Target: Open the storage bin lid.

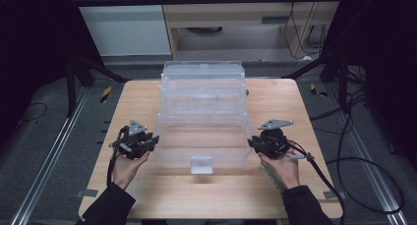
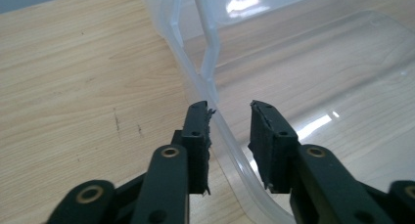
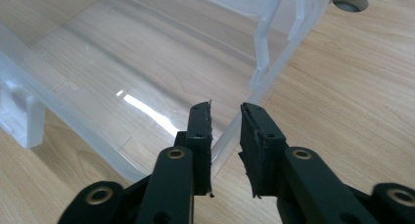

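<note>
A clear plastic tiered box stands open on the wooden table, its lowest tray nearest me with a latch tab at the front. My left gripper sits at the tray's left side. In the left gripper view its jaws straddle the tray's rim; the rim runs close by the left pad, and the right pad stands clear of it. My right gripper is at the tray's right side, and its jaws straddle the side wall with a narrow gap.
Bare wood lies to either side of the box and along the front edge. A round hole is in the tabletop beyond the right gripper. Cables trail off the table's right side. Dark frame bars and floor rails surround the table.
</note>
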`<state>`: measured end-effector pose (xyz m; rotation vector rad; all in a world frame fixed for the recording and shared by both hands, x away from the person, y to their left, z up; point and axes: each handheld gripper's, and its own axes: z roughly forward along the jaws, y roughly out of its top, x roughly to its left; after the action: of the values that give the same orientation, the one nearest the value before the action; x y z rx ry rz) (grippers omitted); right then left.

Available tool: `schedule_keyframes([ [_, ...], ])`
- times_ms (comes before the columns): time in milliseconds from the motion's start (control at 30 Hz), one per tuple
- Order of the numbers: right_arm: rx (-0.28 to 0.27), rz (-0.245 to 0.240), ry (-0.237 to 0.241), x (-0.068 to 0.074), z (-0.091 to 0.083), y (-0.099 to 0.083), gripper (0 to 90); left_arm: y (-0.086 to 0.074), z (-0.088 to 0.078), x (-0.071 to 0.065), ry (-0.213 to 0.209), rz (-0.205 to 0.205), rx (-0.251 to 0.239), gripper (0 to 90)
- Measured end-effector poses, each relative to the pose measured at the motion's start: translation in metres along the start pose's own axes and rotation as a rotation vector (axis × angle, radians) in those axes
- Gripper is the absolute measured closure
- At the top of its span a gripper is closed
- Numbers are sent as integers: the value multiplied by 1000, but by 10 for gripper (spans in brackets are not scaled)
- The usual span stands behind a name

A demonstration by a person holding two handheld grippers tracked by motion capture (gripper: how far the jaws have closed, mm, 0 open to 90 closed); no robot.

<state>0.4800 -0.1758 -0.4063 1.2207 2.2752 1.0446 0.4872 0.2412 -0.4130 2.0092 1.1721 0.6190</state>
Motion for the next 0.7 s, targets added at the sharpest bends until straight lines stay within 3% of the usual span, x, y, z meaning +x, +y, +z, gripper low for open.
schedule_keyframes([
  [233, -62, 13, 3, -4, -14, 3, 668, 2, -15, 6, 8, -17, -39, 597],
  [433, -91, 36, -24, -13, -32, 5, 620, 2, -29, 23, 45, -51, -74, 551],
  [700, -82, 43, -55, -21, -51, 5, 548, -5, -28, 41, 85, -75, -45, 500],
])
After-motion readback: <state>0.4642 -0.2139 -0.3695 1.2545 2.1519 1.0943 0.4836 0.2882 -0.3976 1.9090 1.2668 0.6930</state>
